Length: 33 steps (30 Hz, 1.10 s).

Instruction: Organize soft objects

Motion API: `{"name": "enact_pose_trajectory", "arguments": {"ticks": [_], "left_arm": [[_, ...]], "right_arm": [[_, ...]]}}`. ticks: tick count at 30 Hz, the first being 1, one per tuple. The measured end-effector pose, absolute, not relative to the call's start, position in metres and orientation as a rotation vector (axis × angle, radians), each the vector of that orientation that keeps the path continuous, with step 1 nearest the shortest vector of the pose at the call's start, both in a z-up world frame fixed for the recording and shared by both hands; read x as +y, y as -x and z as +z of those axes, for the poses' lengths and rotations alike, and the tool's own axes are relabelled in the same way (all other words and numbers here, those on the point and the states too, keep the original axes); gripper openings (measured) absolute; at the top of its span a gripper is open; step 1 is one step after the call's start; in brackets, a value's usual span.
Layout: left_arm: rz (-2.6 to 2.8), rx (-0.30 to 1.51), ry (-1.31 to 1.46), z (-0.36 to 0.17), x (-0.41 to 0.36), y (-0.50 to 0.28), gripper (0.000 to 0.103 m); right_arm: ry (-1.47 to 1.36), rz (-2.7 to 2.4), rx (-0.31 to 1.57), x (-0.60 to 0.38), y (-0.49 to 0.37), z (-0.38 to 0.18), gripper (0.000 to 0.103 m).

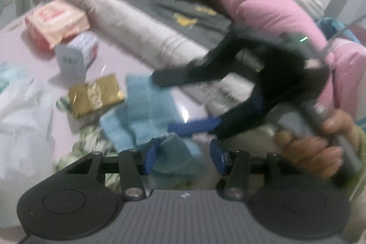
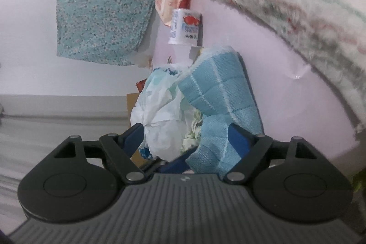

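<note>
A light blue waffle cloth (image 1: 146, 106) lies crumpled on the pink table (image 1: 34, 56). My left gripper (image 1: 184, 152) hovers over its near end; the cloth sits between the blue fingers and the right pad stands clear of it. In the right wrist view the same blue cloth (image 2: 219, 93) drapes against the right finger (image 2: 238, 138) of my right gripper (image 2: 186, 141), whose jaws stand wide. A crumpled white plastic bag (image 2: 160, 120) rests by its left finger. A hand (image 1: 320, 143) in a pink sleeve holds the right gripper (image 1: 163, 103) above the cloth.
A fluffy striped towel (image 1: 128, 24) and a grey garment (image 1: 183, 13) are piled behind. A gold packet (image 1: 96, 95), a pink packet (image 1: 55, 20) and a small white carton (image 1: 80, 52) lie at left. A teal floral cloth (image 2: 100, 15) hangs past the table edge.
</note>
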<state>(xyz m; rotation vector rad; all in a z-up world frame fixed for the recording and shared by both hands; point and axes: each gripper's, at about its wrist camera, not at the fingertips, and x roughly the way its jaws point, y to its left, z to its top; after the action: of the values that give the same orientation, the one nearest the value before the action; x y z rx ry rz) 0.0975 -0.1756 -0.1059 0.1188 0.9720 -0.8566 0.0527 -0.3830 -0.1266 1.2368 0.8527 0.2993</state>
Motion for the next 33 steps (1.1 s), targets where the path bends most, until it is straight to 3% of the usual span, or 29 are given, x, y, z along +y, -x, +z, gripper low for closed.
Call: {"name": "enact_pose_trajectory", "arguments": {"ticks": [4, 11, 18, 28, 33], "left_arm": [[-0.828, 1.041, -0.175, -0.121, -0.174, -0.097, 0.05], [-0.783, 0.999, -0.229, -0.107, -0.172, -0.092, 0.053], [-0.834, 0.795, -0.265, -0.079, -0.173, -0.07, 0.053], [-0.81, 0.991, -0.279, -0.12, -0.19, -0.096, 0.054], [-0.773, 0.968, -0.328, -0.12, -0.195, -0.089, 0.066]], "right_arm": [[-1.15, 0.303, 0.825, -0.381, -0.052, -0.117, 0.077], [-1.08, 0.252, 0.933, -0.371, -0.06, -0.134, 0.031], [-1.152, 0.237, 0.948, -0.377, -0.057, -0.15, 0.016], [-1.112, 0.219, 0.853, -0.382, -0.043, -0.129, 0.021], [-0.976, 0.104, 0.805, -0.391, -0.033, -0.109, 0.036]]}}
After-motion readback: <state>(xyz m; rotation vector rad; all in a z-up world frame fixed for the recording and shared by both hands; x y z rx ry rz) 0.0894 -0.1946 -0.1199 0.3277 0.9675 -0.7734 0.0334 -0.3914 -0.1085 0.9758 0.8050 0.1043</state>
